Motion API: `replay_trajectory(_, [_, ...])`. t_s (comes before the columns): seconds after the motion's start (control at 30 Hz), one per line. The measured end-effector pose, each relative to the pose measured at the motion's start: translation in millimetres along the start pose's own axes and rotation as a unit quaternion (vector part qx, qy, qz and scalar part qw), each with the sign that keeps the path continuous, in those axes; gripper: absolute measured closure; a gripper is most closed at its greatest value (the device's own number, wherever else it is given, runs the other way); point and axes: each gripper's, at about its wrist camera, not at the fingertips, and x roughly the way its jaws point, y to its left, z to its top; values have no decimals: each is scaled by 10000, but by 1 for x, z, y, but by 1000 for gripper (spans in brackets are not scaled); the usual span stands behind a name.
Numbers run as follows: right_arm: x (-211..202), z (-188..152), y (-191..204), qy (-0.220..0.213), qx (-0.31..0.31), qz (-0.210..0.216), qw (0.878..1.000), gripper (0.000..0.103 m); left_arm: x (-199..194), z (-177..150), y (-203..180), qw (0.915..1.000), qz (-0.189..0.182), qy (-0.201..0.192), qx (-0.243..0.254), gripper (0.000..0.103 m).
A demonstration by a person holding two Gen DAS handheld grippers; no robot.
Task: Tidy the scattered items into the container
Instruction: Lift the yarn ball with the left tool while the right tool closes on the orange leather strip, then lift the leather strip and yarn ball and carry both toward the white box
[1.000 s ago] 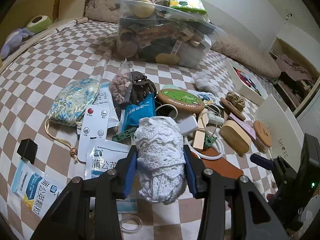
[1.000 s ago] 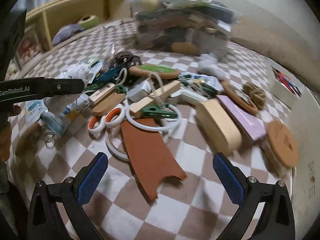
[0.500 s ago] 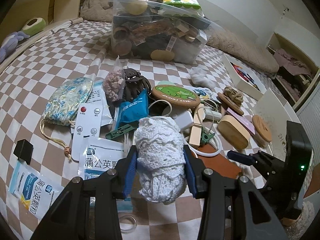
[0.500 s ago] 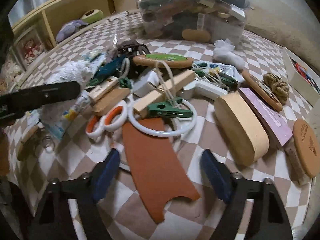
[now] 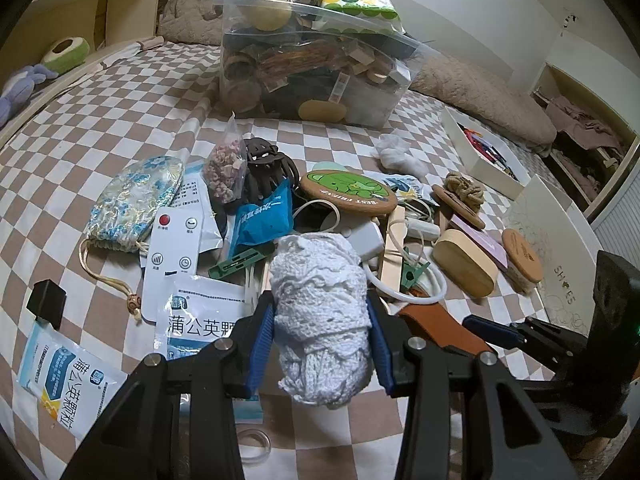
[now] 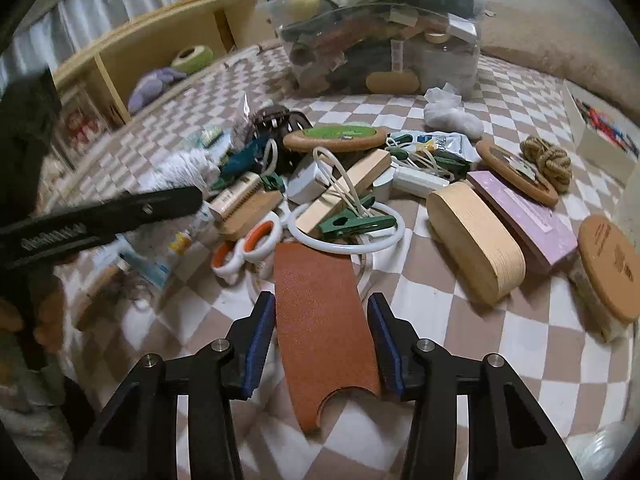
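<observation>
checkered bed | left gripper fingers clamp lace roll | right gripper fingers — pinching leather piece

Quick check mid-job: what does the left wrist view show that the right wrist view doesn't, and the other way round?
Left wrist only: the left gripper shut on a white crocheted lace bundle, with a blue floral drawstring pouch beyond. Right wrist only: the right gripper shut on the brown leather sleeve, and orange-handled white scissors. Both: the packed clear plastic storage container and the oval light-wood box.
</observation>
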Motion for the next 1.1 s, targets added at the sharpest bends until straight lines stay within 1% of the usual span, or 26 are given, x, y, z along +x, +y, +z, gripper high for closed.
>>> replay_trajectory(0.1, [-6,-1,-6,-36,324,329,9989,55,-1,1,-1,10000,-7,-10,9,60])
replay_trajectory(0.17, [-10,-2,-7,-63,437,406,9982,55,-2,1,-2,10000,-10,-17,15,60])
replay_trajectory(0.23, [-15,-4,-8,-84,438,328,9985,55,-2,1,-1,10000,-19,-16,20,60])
replay_trajectory(0.33, [-22,-10,-5,49,136,-42,9999,55,-2,1,-1,10000,-16,-7,24,60])
replay_trajectory(0.53, [-11,-28,1,610,-219,-214,9977,55,-2,0,-4,10000,-27,4,65,60])
replay_trajectory(0.63, [-2,-31,5,759,-339,-240,9963,54,-2,-1,-5,10000,-30,6,95,60])
replay_trajectory(0.73, [3,-31,5,791,-369,-232,9959,52,-1,0,-5,9999,-38,16,113,60])
replay_trajectory(0.77, [5,-30,6,794,-379,-238,9958,50,-1,-1,-5,9999,-39,19,115,60])
replay_trajectory(0.83, [9,-29,9,811,-465,-241,9953,40,-1,-1,-6,9999,-42,25,119,60])
replay_trajectory(0.87, [11,-30,14,822,-553,-249,9948,33,-1,-1,-6,9999,-41,26,122,60])
replay_trajectory(0.9, [13,-31,18,832,-653,-298,9939,30,-1,-1,-6,9999,-38,28,128,60])
replay_trajectory(0.97, [15,-33,26,817,-863,-460,9918,30,-1,-1,-6,9999,-41,28,126,60])
replay_trajectory(1.03, [15,-34,26,761,-849,-481,9923,31,-1,-1,-6,9999,-48,32,134,60])
replay_trajectory(1.07, [13,-33,25,728,-792,-463,9931,40,-1,-1,-6,9999,-50,33,136,60])
replay_trajectory(1.1, [11,-32,22,677,-726,-451,9940,54,-1,-1,-7,9999,-54,33,132,60])
